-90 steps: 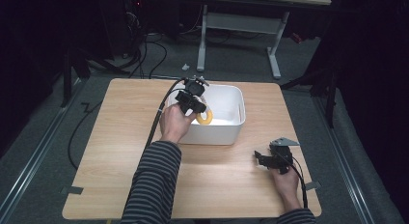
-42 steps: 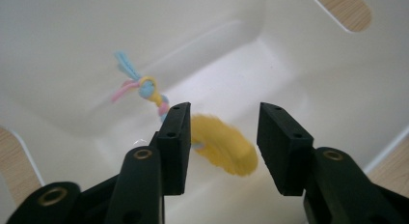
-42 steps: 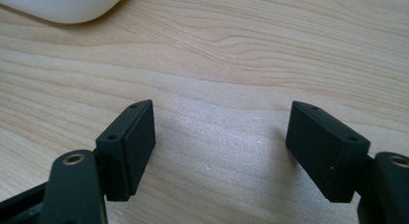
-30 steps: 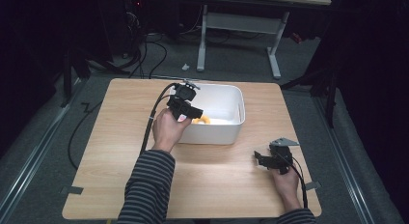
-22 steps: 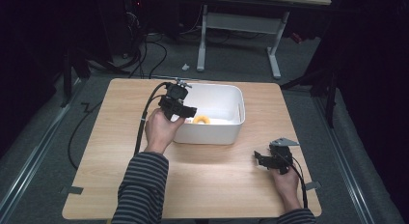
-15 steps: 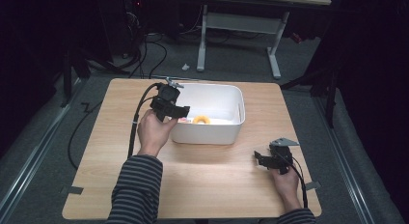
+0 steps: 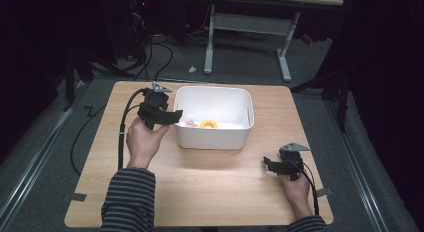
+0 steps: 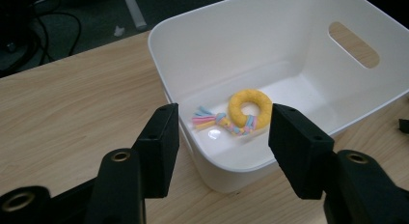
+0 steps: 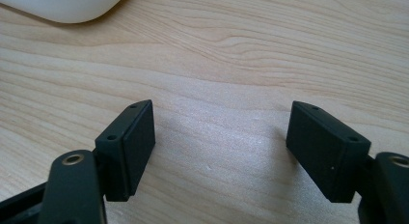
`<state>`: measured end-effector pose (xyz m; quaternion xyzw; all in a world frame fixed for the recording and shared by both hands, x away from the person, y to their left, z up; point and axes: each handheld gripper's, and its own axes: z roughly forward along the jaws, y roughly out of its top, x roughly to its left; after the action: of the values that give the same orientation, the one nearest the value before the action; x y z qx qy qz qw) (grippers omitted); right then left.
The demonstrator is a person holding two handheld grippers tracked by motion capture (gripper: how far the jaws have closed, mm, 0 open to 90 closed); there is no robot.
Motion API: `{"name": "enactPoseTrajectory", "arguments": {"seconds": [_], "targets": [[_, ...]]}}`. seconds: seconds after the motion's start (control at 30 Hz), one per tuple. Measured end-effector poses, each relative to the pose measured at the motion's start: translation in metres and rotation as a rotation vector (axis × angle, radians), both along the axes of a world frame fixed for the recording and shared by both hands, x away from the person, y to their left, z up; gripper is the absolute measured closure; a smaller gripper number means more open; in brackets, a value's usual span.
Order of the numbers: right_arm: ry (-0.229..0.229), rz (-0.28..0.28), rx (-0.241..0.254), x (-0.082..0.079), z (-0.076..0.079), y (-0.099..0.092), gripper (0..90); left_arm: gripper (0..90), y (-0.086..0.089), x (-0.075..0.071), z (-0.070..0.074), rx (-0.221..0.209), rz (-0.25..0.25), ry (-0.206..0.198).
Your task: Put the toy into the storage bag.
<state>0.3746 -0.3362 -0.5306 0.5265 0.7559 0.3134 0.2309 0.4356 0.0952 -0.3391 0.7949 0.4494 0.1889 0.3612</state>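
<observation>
Table (image 7: 200, 192) from the high view carries a white bin (image 7: 214, 137) with a yellow ring toy (image 7: 208, 124) lying inside; the left gripper (image 7: 172, 116) hovers at its left rim. Left gripper view shows empty parted jaws above the toy (image 8: 248, 110). Right gripper view shows the right gripper (image 9: 219, 151) wide open over bare wood.

toy: yellow ring toy (image 8: 250, 107) with a pastel braided tail, pink and blue fringe | pose: lies flat | place: on the floor of the white bin (image 8: 308, 45), near its front wall, touched by nothing
</observation>
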Motion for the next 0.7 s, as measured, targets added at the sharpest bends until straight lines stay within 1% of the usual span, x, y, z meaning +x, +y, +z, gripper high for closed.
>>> {"name": "enactPoseTrajectory", "arguments": {"seconds": [0.13,0.27,0.43,0.6,0.7], "targets": [[0.000,0.000,0.000,0.000,0.000,0.000,25.9,44.8,0.009,-0.003,0.001,-0.001,0.013,-0.003],[0.000,0.000,0.000,0.000,0.000,0.000,25.9,44.8,0.017,-0.008,0.001,-0.019,0.028,-0.011],[0.000,0.001,0.000,0.000,0.000,0.000,25.9,44.8,0.029,-0.014,0.002,-0.021,0.044,-0.014],[0.000,0.001,0.000,0.000,0.000,0.000,25.9,44.8,0.040,-0.020,0.002,-0.042,0.060,-0.020],[0.001,0.000,0.001,0.000,0.000,0.000,25.9,44.8,0.046,-0.024,0.003,-0.046,0.070,-0.025]]}}
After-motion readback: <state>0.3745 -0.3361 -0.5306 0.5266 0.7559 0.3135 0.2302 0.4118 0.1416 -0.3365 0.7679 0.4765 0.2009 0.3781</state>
